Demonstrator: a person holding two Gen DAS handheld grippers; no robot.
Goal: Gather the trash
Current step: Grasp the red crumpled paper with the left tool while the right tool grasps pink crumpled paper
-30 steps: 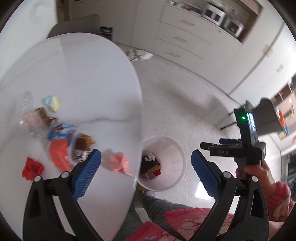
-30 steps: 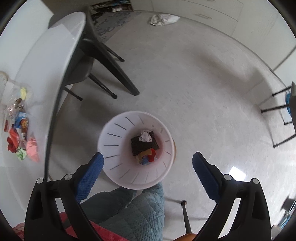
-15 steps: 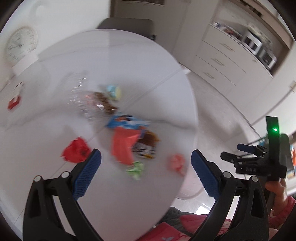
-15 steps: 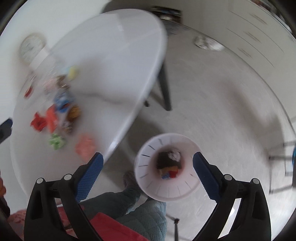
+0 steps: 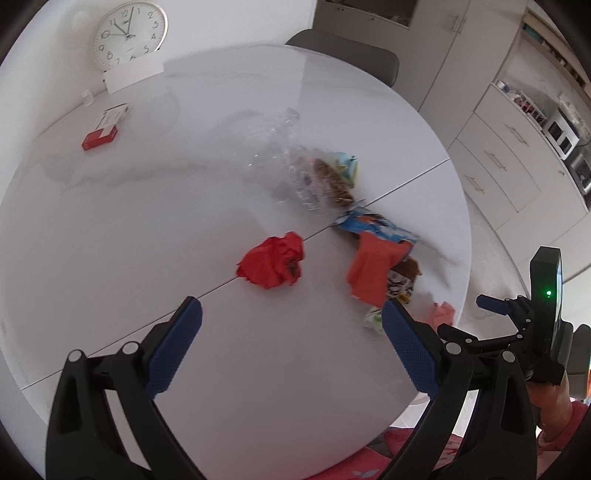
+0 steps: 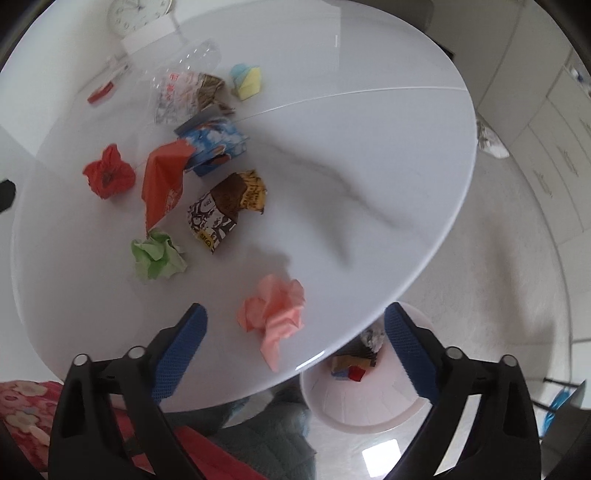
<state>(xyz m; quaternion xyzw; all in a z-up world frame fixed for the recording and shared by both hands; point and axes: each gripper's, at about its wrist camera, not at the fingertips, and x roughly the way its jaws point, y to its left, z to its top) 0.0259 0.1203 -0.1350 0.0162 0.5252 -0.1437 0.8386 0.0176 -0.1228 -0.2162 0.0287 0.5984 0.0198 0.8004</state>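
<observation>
Trash lies on the white round table: a pink paper ball, a green one, a brown wrapper, an orange wrapper, a blue packet and a clear bottle. My right gripper hovers above the pink ball. Its jaws are closing but still wide, and the pads touch nothing. My left gripper hangs open and empty just short of a red paper ball. The white bin stands on the floor under the table edge, with trash in it.
At the table's far side are a clock and a red and white box. A grey chair stands behind the table and cabinets line the right wall. A person's legs are beside the bin.
Both grippers have swung from over the bin and floor to over the table, rolling as they went. The bin has slid to the lower right of the right wrist view.
</observation>
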